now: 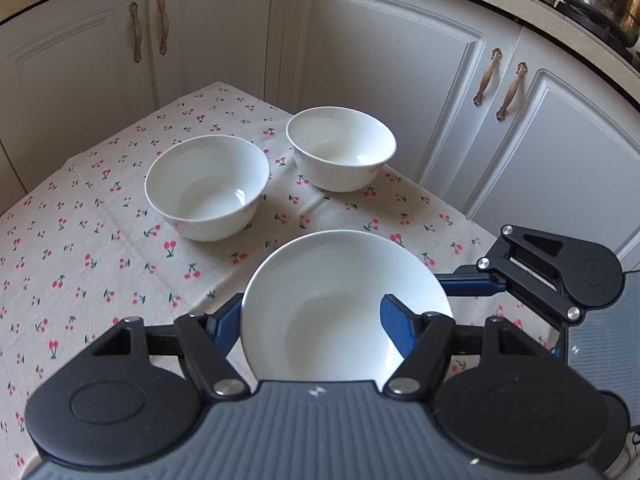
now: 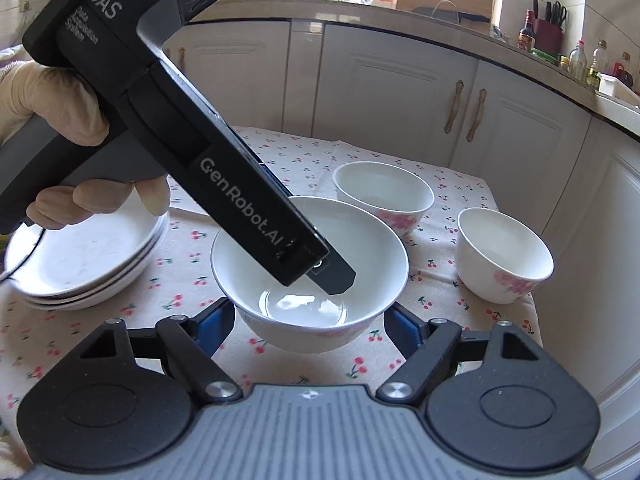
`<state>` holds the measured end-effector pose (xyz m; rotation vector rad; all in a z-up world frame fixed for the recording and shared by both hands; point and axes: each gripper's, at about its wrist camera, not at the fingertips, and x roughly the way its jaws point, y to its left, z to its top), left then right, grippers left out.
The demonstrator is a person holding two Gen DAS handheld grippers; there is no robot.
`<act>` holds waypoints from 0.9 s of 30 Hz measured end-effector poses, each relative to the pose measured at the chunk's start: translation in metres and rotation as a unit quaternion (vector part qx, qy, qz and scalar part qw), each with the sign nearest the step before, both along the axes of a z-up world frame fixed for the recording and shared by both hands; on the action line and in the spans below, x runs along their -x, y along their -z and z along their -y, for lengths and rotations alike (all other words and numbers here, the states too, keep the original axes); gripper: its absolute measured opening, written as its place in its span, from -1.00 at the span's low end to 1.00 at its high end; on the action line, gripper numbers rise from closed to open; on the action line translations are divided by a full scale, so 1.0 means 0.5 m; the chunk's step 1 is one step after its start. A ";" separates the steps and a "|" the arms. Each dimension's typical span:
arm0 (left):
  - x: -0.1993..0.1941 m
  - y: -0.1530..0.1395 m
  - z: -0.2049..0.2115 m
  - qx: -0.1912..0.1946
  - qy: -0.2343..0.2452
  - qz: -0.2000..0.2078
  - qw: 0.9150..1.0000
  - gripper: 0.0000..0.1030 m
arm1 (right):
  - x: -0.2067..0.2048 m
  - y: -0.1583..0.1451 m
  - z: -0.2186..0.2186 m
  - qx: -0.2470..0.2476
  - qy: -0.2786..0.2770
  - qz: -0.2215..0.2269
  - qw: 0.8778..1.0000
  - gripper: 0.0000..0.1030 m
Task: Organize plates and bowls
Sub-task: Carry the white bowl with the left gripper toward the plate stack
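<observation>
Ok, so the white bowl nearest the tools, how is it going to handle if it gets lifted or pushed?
The near bowl looks like glossy glazed ceramic, so it is probably rigid, fairly heavy for its size and slippery to grip. It would likely chip if knocked against the back bowl. Its narrow foot under a wide flaring rim suggests it could tip if pushed high up.

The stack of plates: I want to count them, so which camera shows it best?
The right wrist view. The stack of plates sits at the table's left edge there, its layered rims visible, though a gloved hand covers its far part. The left wrist view shows none of it, only three bowls.
</observation>
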<state>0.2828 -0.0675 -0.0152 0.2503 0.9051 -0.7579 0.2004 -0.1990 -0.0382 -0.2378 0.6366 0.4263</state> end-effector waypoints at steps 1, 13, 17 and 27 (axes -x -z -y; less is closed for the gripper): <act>0.009 -0.002 -0.002 0.000 0.000 0.001 1.000 0.38 | 0.007 -0.002 -0.001 0.000 -0.003 0.001 1.000 0.65; 0.103 0.002 -0.033 0.004 -0.016 0.001 1.000 0.38 | 0.080 -0.009 -0.002 -0.010 -0.036 -0.014 0.999 0.65; 0.127 0.010 -0.039 0.000 -0.019 0.005 1.000 0.38 | 0.098 -0.004 -0.008 -0.008 -0.042 -0.018 0.999 0.65; 0.151 0.033 -0.054 0.003 -0.030 -0.009 1.000 0.38 | 0.113 0.014 -0.014 -0.006 -0.058 -0.040 0.998 0.65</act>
